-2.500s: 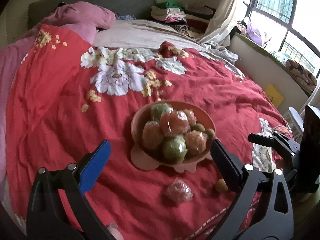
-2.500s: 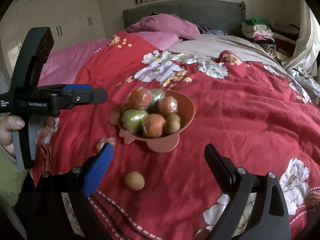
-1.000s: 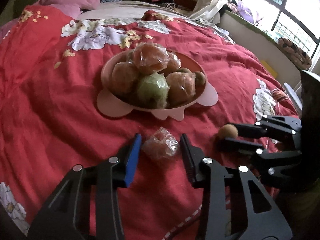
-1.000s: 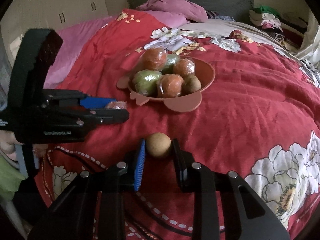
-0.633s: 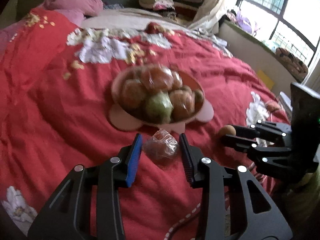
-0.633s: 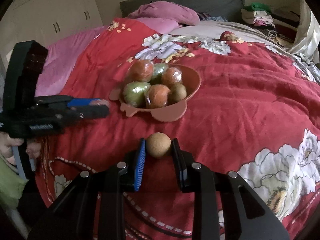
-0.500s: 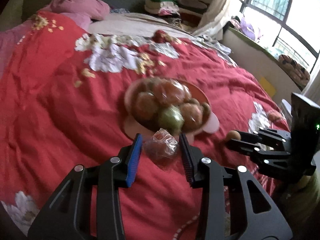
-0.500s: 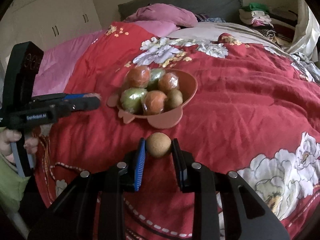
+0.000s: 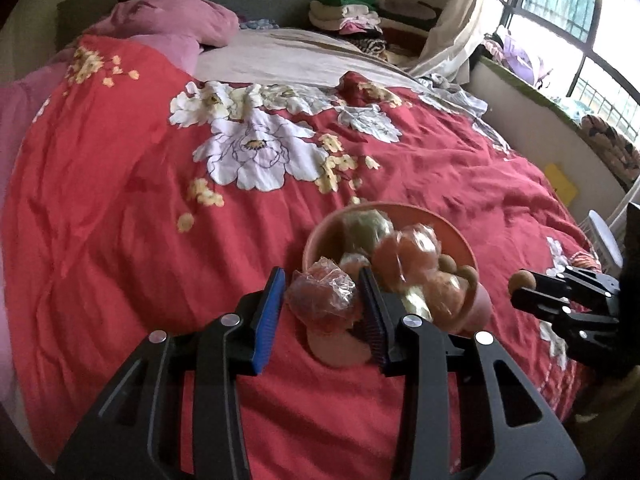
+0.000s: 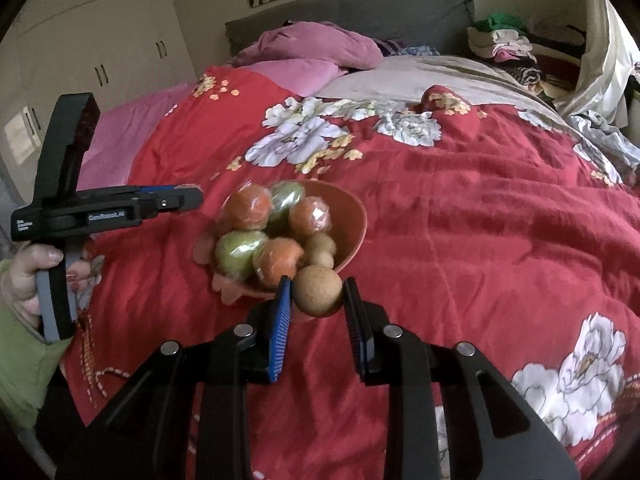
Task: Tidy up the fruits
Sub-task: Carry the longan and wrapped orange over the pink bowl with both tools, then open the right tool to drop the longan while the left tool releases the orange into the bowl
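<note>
The left gripper point(image 9: 322, 300) is clamped on a plastic-wrapped reddish fruit point(image 9: 324, 298), its blue pad and dark pad pressing the crinkled wrap from either side. In the left wrist view the wrapped fruit sits in front of the near rim of the pink bowl point(image 9: 448, 232), which lies at about one o'clock from the gripper tips. The bowl rests on the red floral bedspread point(image 9: 120, 220) and is heaped with wrapped orange and green fruits plus a few small brown ones (the pile is slightly blurred here).

The right gripper point(image 10: 316, 300) is closed on a round brown fruit point(image 10: 318, 296) — tan and rough-skinned — with both pads against its sides. In the right wrist view this fruit is seen against the bowl's near edge, the bowl point(image 10: 356, 216) lying at roughly eleven o'clock from it. Inside, a green wrapped fruit point(image 10: 240, 254) and an orange wrapped fruit point(image 10: 278, 262) sit at the front, and two small brown ones are at their right.

At nine o'clock in the right wrist view the left gripper shows side-on, its handle held by a hand point(image 10: 30, 276) with a green sleeve point(image 10: 20, 364) below it. In the left wrist view the right gripper enters from three o'clock, the brown fruit at its tips, just beside the bowl's right side.

Farther off — at twelve o'clock — lie a pink pillow point(image 10: 316, 50) and a grey headboard point(image 10: 400, 12).
</note>
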`<control>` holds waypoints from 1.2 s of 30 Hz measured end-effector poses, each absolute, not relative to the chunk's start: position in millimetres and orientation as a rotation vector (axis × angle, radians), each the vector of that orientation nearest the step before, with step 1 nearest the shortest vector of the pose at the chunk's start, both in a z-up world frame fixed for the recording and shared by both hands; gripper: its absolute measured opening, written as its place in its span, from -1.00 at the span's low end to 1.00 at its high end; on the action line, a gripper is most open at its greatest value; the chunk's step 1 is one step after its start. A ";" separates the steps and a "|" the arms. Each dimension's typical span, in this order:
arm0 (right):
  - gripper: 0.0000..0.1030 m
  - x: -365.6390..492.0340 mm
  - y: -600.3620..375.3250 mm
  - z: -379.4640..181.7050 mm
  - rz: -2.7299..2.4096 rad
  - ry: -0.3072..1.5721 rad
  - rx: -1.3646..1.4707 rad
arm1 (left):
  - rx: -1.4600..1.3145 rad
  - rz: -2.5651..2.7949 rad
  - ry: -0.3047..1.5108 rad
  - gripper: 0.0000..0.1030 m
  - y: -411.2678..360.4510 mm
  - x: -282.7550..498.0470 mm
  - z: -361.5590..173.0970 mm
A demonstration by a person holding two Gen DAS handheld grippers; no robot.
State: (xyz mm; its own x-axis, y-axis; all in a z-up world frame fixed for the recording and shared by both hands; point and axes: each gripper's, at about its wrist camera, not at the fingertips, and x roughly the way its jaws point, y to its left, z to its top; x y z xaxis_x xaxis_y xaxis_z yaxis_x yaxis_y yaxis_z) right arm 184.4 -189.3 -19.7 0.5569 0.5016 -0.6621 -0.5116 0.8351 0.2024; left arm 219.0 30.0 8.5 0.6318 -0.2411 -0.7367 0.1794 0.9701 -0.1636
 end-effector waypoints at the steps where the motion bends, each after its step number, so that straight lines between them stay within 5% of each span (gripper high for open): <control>1: -0.51 187.1 -188.8 -19.3 0.593 0.777 -0.014 | -0.074 -0.242 0.856 -0.42 29.4 224.3 7.7; 36: -0.51 238.5 -157.5 -24.1 0.573 0.791 -0.079 | -0.134 -0.335 0.894 -0.42 23.0 272.5 -11.9</control>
State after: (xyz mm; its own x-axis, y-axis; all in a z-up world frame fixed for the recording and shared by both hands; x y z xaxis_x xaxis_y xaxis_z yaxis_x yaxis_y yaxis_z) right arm 238.5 -157.5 -24.1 0.5601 0.4573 -0.6908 -0.5146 0.8455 0.1425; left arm 272.5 23.0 -11.9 0.5784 -0.3409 -0.7411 0.2299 0.9398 -0.2529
